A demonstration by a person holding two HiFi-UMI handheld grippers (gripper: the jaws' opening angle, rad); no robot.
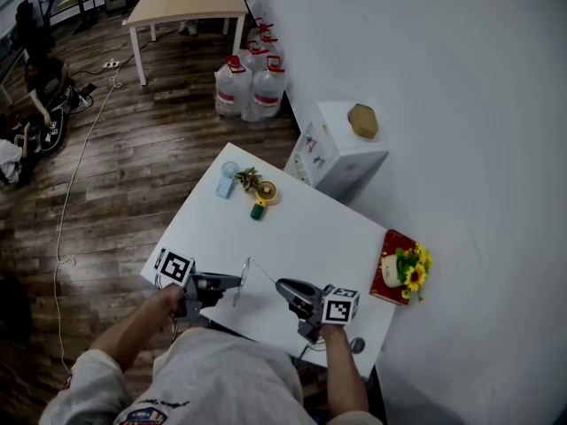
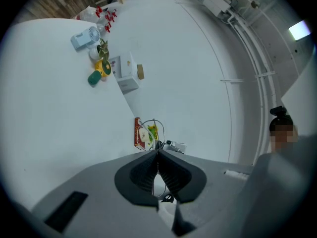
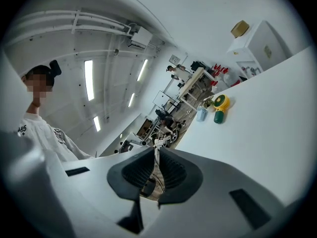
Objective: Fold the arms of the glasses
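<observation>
Above the near edge of a white table point(image 1: 301, 224), we hold a pair of wire-rimmed glasses point(image 1: 245, 268) in mid-air between two handheld grippers. They are clear of the tabletop, by our reading so that a hinge can swing freely. The left gripper point(image 1: 237, 282) points level with its jaws fully closed on the front of the frame. In its own view one thin lens rim stands up just past the tips, and we take that grip as the anchor. The right gripper point(image 1: 281, 287) faces it from the other side. Its jaws stand almost together, pinching the thin temple arm point(image 1: 264, 275) that runs from the frame to its tips. We judge this the working hand, placed to swing that arm in toward the lenses. The fold is not yet made, as the arm stands out from the frame. A sunflower ornament point(image 1: 403, 271) by the wall, a small fan point(image 1: 229, 181) and a yellow-green toy point(image 1: 261, 197) sit well apart from the work.
</observation>
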